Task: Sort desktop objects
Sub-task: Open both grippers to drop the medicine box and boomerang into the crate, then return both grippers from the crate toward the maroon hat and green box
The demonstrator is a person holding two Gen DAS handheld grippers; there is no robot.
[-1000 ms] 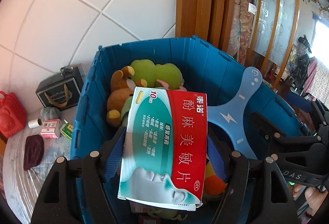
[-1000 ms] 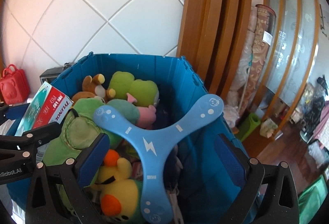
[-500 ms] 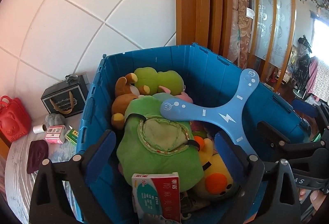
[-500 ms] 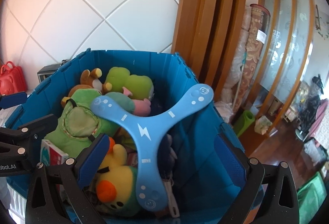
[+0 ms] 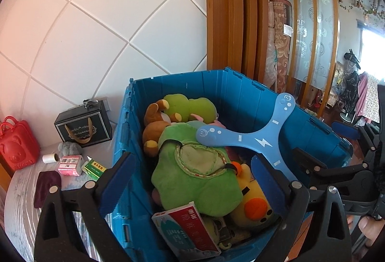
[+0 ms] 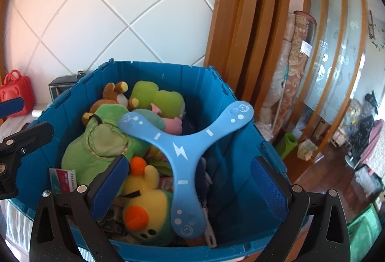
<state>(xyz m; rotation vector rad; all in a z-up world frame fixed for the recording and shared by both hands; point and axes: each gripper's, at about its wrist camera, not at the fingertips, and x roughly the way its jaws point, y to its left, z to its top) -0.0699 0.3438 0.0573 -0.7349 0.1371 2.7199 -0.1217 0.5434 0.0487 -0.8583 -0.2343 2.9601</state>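
Medicine box (image 5: 185, 230) released: now lying in bin (image 5: 240, 93) at 6 o'clock, against green plush (image 5: 195, 177). Left gripper (image 5: 192, 180) wide, empty, pulled back. Right gripper (image 6: 190, 180) wide, empty. Box sorted; table items pending.

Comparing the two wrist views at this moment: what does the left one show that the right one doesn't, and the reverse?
Left only: pink box, green box, white roll, grey plush and dark cloth on the table beside the bin.
Right only: green roll on the floor by the partition.
Both: blue bin with plush toys, boomerang, medicine box, red bag. Left gripper and right gripper are open and empty.
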